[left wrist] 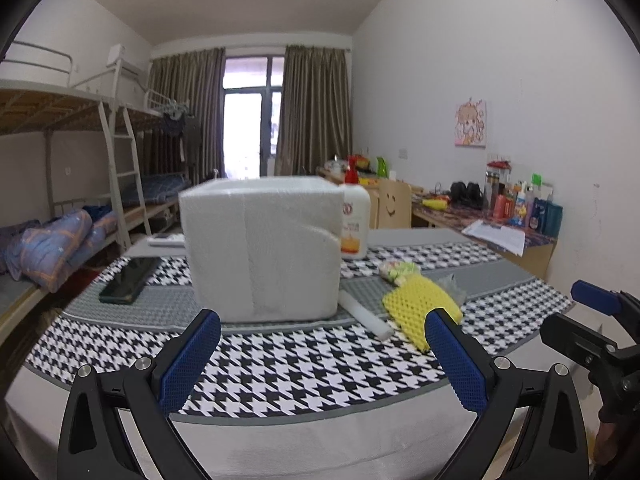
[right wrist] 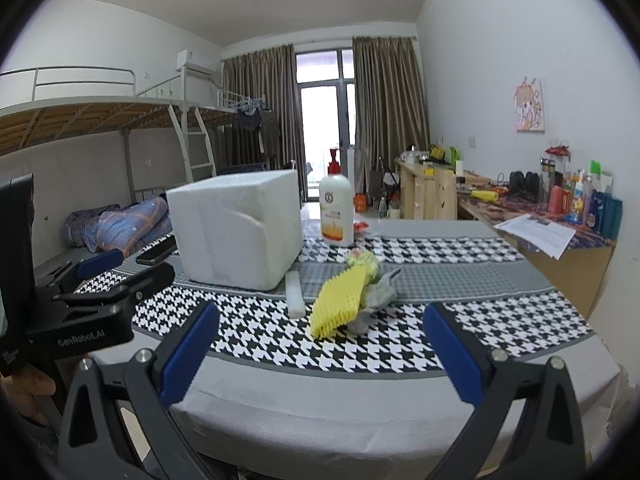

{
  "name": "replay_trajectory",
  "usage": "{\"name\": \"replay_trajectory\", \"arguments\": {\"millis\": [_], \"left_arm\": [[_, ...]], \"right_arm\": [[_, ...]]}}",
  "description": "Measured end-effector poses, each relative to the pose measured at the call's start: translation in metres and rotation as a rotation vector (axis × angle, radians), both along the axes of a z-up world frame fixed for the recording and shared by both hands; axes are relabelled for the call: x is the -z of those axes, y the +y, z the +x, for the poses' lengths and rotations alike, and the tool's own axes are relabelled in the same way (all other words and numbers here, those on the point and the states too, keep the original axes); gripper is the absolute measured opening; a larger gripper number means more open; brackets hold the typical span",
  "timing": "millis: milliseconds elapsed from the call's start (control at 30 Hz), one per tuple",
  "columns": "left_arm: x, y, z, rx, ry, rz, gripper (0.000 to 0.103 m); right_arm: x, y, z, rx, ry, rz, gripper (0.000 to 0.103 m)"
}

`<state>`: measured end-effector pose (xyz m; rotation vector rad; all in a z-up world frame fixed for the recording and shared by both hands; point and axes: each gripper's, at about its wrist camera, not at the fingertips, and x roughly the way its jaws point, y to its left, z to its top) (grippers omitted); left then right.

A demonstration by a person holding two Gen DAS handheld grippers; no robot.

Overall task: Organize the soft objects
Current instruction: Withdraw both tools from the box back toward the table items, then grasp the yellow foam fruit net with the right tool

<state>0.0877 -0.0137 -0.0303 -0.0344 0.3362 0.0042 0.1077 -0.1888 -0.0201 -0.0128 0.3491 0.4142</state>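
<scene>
A white foam box (left wrist: 262, 248) (right wrist: 238, 230) stands on the houndstooth tablecloth (left wrist: 280, 364) (right wrist: 460, 340). To its right lie a yellow foam net sleeve (left wrist: 420, 306) (right wrist: 340, 304), a grey soft cloth (right wrist: 378, 294), a yellow-green soft item (left wrist: 398, 270) (right wrist: 362, 262) and a white foam stick (left wrist: 366, 316) (right wrist: 294, 290). My left gripper (left wrist: 322, 354) is open and empty, short of the box. My right gripper (right wrist: 320, 350) is open and empty too, near the table's front edge, facing the yellow sleeve. Each gripper shows at the edge of the other's view.
A white bottle with an orange label (right wrist: 337, 210) (left wrist: 354, 222) stands behind the box. A black phone (left wrist: 130, 280) (right wrist: 156, 254) lies left of it. Bunk beds (left wrist: 60, 184) run along the left, a cluttered desk (right wrist: 560, 220) along the right wall.
</scene>
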Motion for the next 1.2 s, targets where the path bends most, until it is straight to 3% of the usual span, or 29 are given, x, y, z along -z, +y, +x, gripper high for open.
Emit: {"name": "replay_trajectory", "arguments": {"millis": [800, 867, 1100, 1200], "left_arm": [[0.026, -0.004, 0.063, 0.030, 0.146, -0.008, 0.102], [0.029, -0.003, 0.068, 0.029, 0.157, -0.012, 0.102], [0.032, -0.001, 0.078, 0.045, 0.187, -0.027, 0.102], [0.033, -0.002, 0.081, 0.057, 0.195, -0.024, 0.102]], "right_arm": [[0.025, 0.017, 0.069, -0.029, 0.127, -0.037, 0.102], [0.026, 0.020, 0.075, -0.038, 0.139, -0.046, 0.099], [0.032, 0.028, 0.097, -0.065, 0.201, -0.045, 0.065], [0.034, 0.031, 0.103, -0.058, 0.210, -0.061, 0.060]]}}
